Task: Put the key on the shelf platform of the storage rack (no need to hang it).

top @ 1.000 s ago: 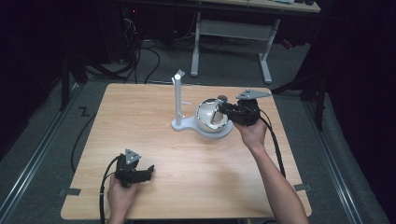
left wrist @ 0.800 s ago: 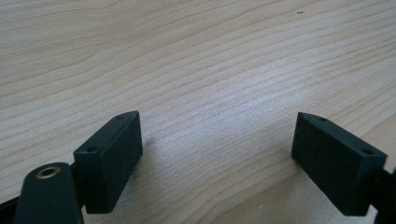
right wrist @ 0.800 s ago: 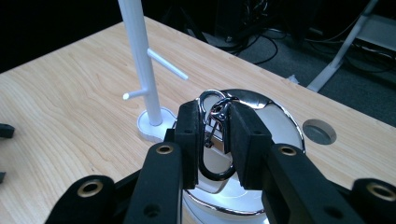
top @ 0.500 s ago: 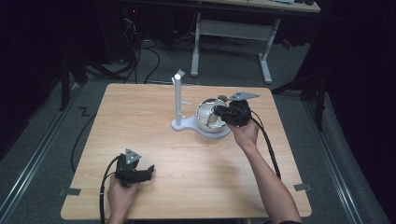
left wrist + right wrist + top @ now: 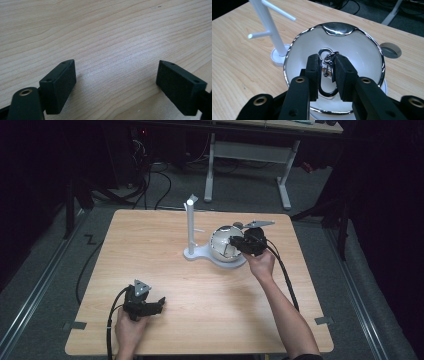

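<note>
Over the white, chrome-rimmed bowl (image 5: 362, 50) near the far middle of the wooden table (image 5: 165, 265), the right gripper (image 5: 327, 72) is clamped on a metal carabiner (image 5: 325, 75) fitted with a swivel ring; the clip stands upright between the pads, inside the bowl's mouth. Just beside the bowl rises a white stand (image 5: 191, 227) with side pegs. Near the table's front edge, the left gripper (image 5: 145, 304) rests low over bare wood, its jaws spread wide with nothing between them.
</note>
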Demonstrator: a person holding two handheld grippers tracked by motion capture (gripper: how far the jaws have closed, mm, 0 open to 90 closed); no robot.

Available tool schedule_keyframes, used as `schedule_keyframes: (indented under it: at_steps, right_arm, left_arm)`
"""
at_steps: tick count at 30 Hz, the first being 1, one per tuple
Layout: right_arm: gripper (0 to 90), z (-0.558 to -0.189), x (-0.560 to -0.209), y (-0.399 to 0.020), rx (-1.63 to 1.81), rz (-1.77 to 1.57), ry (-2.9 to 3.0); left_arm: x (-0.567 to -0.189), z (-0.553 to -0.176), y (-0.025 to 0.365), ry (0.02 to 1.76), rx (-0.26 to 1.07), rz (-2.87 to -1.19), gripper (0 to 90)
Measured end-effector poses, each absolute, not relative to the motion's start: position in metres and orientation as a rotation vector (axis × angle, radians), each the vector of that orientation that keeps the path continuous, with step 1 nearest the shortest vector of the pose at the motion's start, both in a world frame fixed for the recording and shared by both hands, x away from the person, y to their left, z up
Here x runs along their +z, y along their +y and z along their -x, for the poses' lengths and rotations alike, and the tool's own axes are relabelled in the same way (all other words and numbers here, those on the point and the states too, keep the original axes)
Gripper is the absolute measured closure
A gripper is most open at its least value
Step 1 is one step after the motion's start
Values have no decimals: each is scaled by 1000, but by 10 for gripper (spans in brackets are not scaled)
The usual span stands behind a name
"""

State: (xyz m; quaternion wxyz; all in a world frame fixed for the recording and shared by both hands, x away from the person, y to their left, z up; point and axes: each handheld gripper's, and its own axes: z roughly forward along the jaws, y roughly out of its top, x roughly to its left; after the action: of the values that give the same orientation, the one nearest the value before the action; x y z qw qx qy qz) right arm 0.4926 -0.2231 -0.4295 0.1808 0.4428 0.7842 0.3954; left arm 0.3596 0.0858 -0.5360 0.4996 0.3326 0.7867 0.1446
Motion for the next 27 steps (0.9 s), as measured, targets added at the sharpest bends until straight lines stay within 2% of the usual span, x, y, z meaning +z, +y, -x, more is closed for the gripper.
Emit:
schedule_keyframes:
  at_steps: [10,18,27]
  right_arm:
    - [700,-499,-439,-225,1105,-1280,2181]
    - [595,-498,-439,-225,1108,-1274,2154]
    - [594,-489,-442,-244,1118,-1311,2123]
  left_arm:
    - [-536,-360,86,1903,349,-803,166]
    - [-536,-359,86,1907,347,-797,166]
    - [-536,-359,86,1906,348,-798,166]
